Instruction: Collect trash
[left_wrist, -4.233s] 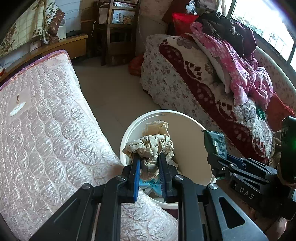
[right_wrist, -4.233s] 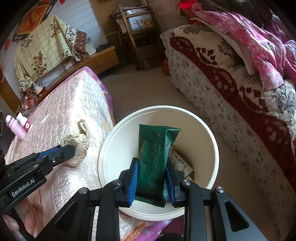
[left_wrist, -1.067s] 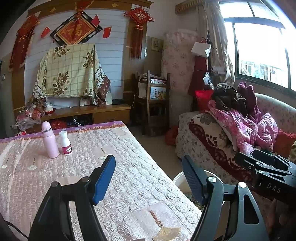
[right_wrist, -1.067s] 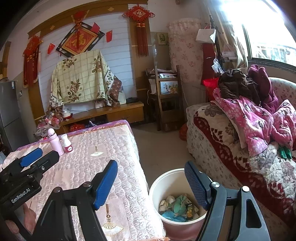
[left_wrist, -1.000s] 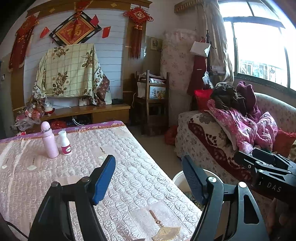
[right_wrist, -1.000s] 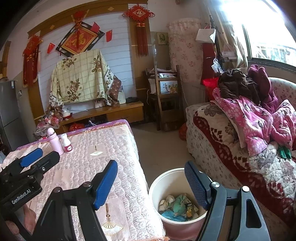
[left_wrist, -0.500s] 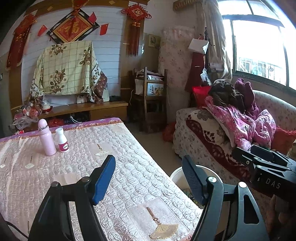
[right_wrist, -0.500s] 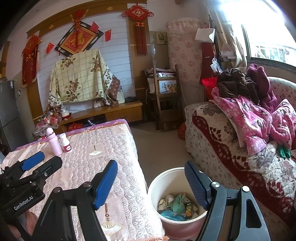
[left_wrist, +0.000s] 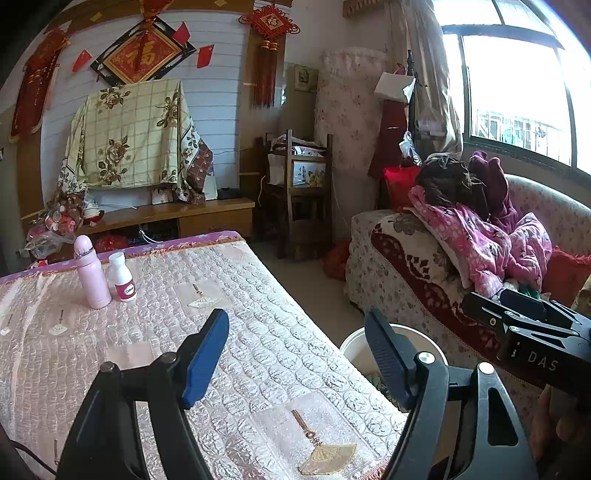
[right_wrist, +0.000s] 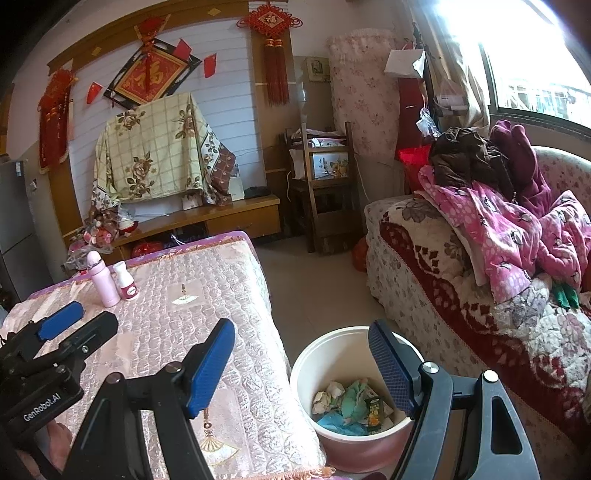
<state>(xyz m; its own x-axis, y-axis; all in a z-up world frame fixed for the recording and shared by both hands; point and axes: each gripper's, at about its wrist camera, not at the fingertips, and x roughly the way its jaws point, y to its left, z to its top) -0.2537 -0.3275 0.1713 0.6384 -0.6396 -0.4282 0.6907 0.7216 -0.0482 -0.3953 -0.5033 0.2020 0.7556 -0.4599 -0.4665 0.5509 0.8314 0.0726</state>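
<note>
A white bucket (right_wrist: 332, 350) stands on the floor between the table and the sofa; it holds crumpled paper, a green wrapper and other trash (right_wrist: 351, 404). Its rim also shows in the left wrist view (left_wrist: 351, 338). My left gripper (left_wrist: 295, 354) is open and empty above the table's near right corner; it also shows in the right wrist view (right_wrist: 70, 325). My right gripper (right_wrist: 301, 363) is open and empty, raised above and in front of the bucket; it also shows in the left wrist view (left_wrist: 517, 310).
The table has a pink quilted cover (left_wrist: 240, 295). A pink bottle (left_wrist: 90, 273) and a small white bottle (left_wrist: 122, 277) stand at its far left. A sofa (right_wrist: 443, 266) with piled clothes is on the right. A wooden chair (right_wrist: 325, 192) and a low cabinet stand at the back.
Both grippers held trash over the bucket 4 seconds ago; now both are open, empty and raised, and the trash lies in the bucket. In the last second both views drifted slightly.
</note>
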